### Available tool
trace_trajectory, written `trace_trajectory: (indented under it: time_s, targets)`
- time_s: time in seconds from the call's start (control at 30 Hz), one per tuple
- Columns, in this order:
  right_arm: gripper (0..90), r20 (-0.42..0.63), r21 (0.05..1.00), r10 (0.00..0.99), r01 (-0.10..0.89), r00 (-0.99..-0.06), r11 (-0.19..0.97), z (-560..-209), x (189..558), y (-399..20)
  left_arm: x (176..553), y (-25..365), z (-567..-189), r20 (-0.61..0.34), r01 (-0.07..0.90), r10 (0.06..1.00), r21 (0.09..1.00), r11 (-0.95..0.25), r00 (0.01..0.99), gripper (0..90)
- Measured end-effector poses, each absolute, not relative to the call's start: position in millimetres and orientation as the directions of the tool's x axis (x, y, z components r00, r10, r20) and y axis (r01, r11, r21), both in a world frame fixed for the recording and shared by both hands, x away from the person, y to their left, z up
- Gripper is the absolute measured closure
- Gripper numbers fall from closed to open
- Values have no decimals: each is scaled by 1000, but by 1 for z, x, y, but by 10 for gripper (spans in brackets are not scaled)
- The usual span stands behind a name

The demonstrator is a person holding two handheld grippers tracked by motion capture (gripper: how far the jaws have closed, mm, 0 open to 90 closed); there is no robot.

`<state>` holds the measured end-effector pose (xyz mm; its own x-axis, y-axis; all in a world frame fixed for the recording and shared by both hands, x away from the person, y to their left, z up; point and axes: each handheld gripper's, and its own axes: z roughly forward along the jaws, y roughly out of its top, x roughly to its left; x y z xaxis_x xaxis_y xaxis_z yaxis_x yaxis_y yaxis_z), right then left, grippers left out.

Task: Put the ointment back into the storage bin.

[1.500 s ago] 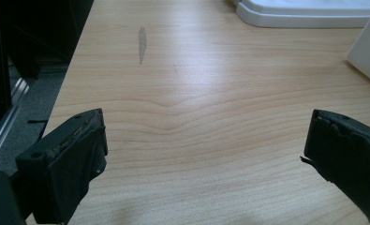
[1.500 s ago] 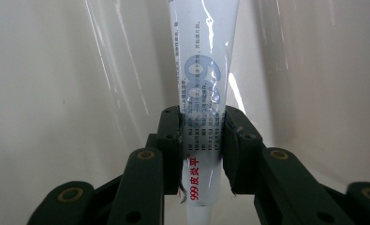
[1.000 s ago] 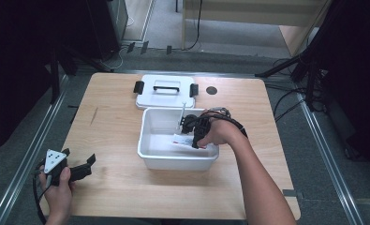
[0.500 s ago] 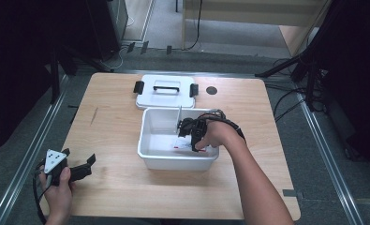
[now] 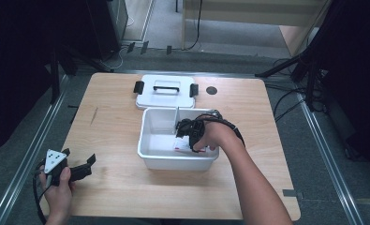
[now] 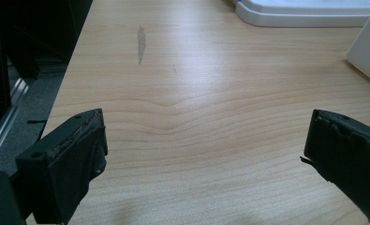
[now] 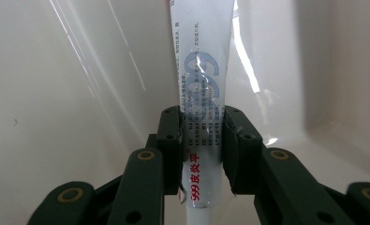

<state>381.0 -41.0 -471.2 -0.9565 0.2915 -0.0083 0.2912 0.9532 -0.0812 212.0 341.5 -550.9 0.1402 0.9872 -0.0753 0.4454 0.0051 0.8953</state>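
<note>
Right hand-held gripper [image 7: 202, 154] clamped on ointment tube [image 7: 201, 70], inside white bin [image 5: 150, 140].
My left hand-held gripper [image 6: 206, 154] sits jaws wide apart, gripping nothing, low over tabletop [image 6: 196, 93] near its left front corner.

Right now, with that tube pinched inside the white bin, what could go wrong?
The right tongs grip the tube across its soft middle, so squeezing harder might force paste out or let it slip. They sit low inside the white bin, near its divider, so a quick lift could knock a wall and shift the bin.
</note>
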Motion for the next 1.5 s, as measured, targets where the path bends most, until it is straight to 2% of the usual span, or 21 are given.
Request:
trace_trajectory:
  time_s: [0.9, 1.27, 1.5]
  targets:
    - [734, -25, -74, 255, 256, -967, 964, -472, 380, -40, 212, 341, -551, -76, 447, 987, 895, 5, 140, 0]
    - [679, -17, 0, 272, 272, -962, 962, -459, 379, -44, 212, 341, -551, -76, 447, 987, 894, 5, 140, 0]
    - [547, -14, 50, 300, 299, -954, 953, -443, 378, -52, 212, 341, -551, -74, 446, 988, 895, 4, 139, 0]
